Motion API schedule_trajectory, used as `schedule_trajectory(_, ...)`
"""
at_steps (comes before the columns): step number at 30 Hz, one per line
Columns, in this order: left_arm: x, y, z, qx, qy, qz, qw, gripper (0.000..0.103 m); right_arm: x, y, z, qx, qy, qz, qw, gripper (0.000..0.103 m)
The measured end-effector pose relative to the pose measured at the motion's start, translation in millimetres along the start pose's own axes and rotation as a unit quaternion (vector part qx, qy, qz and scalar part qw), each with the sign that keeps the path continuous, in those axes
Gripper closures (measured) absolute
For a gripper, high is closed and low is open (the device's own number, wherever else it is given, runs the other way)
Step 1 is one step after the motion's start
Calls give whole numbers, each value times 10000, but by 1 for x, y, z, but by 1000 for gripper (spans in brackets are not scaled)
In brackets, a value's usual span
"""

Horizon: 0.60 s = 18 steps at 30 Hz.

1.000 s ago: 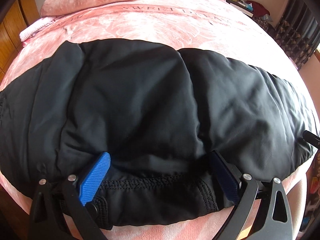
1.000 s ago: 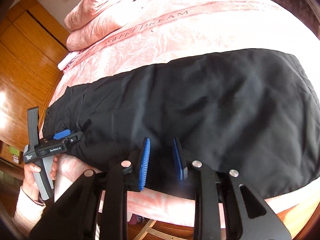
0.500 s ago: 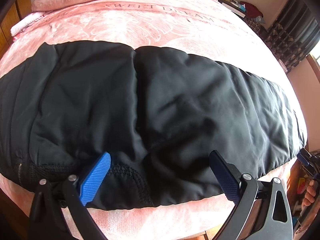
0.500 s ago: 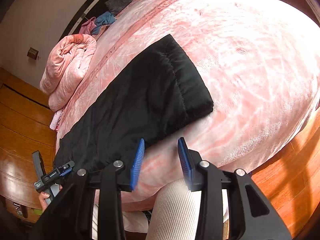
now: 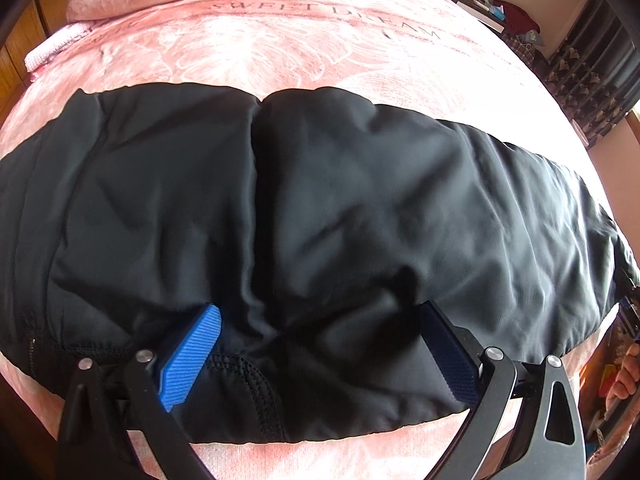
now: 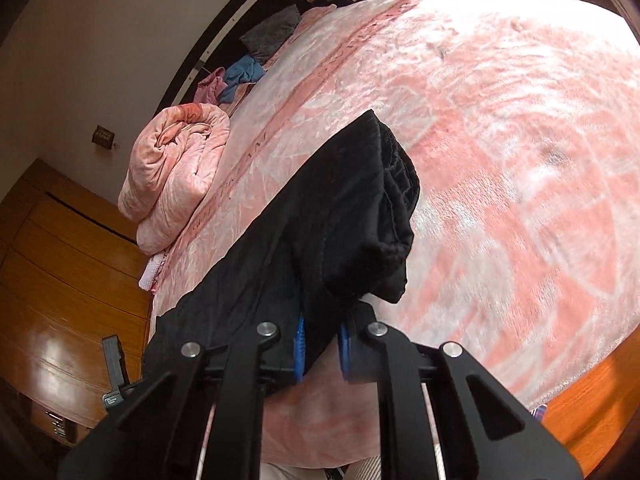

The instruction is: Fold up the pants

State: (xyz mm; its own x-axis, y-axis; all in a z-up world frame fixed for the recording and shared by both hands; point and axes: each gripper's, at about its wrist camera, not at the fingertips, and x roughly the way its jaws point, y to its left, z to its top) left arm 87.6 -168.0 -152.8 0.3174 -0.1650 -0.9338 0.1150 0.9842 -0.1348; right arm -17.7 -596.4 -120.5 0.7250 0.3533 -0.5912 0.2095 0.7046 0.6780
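Black pants (image 5: 320, 208) lie lengthwise across the pink bed (image 5: 280, 40), near its front edge. Left gripper (image 5: 320, 356) points steeply down over the near edge of the pants, jaws wide apart, blue pads (image 5: 192, 356) resting on or just over the fabric on either side of a bunched fold; contact hard to confirm, nothing clamped. Right gripper (image 6: 322, 344) is at the cuff end, jaws closing with the black fabric between them, pads pressing on it; the leg end (image 6: 360, 216) is lifted and drooping over the jaws. Rolled pink quilt (image 6: 176, 172) sits at the head of the bed beside a wooden wardrobe (image 6: 60, 280). Loose clothes (image 6: 240, 76) lie at the bed's far edge.
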Motion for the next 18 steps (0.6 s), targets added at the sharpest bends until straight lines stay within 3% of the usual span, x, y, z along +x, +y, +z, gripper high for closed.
schedule_trajectory(7,-2,-19,14,-89,-88,-227,9997,4,-32,25,30,-403,-413,-174,9982,97)
schedule_trajectory(11,4,-44,16,213,-23,-388,9990,4,-48,-21,39,224,-696,-484,9961,97)
schedule_trajectory(13,8,-56,14,386,17,-442,9983,4,-47,-47,39,447,-698,-884,9926,97)
schedule_trajectory(18,21,-77,10,981,-81,131,9951,3,-31,-75,20,740,-404,-1192,9893,97)
